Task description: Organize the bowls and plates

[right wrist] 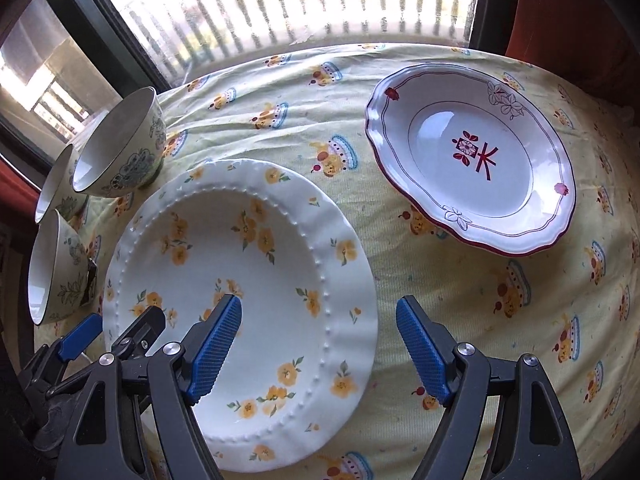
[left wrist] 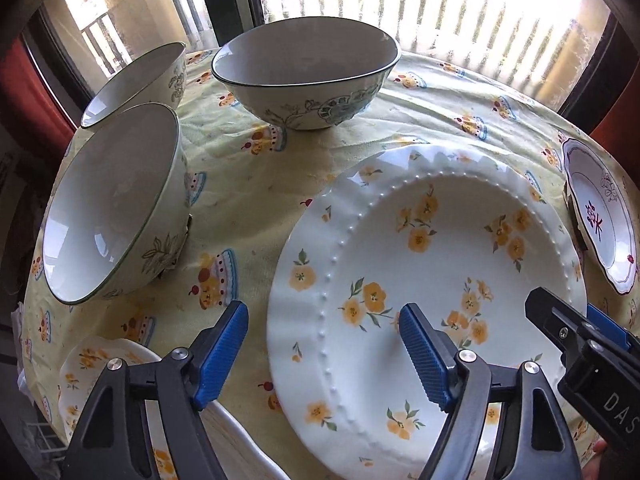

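A white plate with yellow flowers (left wrist: 432, 280) (right wrist: 240, 280) lies on the table in front of both grippers. My left gripper (left wrist: 322, 344) is open above the plate's left rim. My right gripper (right wrist: 318, 340) is open above its right rim, and it also shows in the left wrist view (left wrist: 576, 328). A red-trimmed plate (right wrist: 472, 160) (left wrist: 600, 216) lies to the right. Three floral bowls stand to the left: a near one (left wrist: 116, 204) (right wrist: 52, 264), a far-left one (left wrist: 140, 84) (right wrist: 54, 184) and a wide one (left wrist: 308, 76) (right wrist: 120, 148). A second yellow-flower plate (left wrist: 100, 364) shows at the lower left.
The table (right wrist: 500, 340) has a yellow cloth with cake prints. A window (left wrist: 460, 12) runs behind it, and the red curtain (right wrist: 568, 12) hangs at the right.
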Available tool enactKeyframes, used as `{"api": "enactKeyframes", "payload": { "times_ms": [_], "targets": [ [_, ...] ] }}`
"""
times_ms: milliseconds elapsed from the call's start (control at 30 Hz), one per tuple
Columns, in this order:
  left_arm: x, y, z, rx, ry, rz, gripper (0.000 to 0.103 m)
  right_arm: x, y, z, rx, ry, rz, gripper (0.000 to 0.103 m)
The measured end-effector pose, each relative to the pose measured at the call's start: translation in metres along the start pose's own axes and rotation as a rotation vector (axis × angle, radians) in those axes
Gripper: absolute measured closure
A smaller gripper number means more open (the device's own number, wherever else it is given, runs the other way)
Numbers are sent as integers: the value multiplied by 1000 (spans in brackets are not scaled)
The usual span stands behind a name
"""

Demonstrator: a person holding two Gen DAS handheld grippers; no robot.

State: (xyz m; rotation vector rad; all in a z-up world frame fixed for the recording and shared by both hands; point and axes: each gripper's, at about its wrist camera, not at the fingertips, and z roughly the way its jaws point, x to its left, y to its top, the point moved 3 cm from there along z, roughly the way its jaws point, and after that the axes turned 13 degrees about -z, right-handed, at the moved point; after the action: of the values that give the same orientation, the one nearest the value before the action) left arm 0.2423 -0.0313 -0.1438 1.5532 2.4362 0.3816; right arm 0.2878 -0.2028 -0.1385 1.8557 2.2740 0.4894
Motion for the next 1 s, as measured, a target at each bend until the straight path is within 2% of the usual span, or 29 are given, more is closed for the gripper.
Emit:
{"api": "enactKeyframes", "payload": {
  "times_ms": [200,267,300,433,700,1000],
  "targets": [
    [-11,2,3,1,-18,21,27,-2,6,15,7,4,45,21],
    [-11,2,2,2,-18,19,27,-2,5,18,25,11,66,31],
    [-11,1,2,2,-17,26,27,-2,4,20,33,24,76,33],
    [-13,0,2,17,-20,56,28,-3,2,20,43,-16,65,42],
    [-29,-27,-1,72,-45,121,30,-12,-24,7,60,-39,58,42],
    [-39,-71,-9,121,-68,212,30,-30,-77,-15,105,-52,94,42]
  ]
}}
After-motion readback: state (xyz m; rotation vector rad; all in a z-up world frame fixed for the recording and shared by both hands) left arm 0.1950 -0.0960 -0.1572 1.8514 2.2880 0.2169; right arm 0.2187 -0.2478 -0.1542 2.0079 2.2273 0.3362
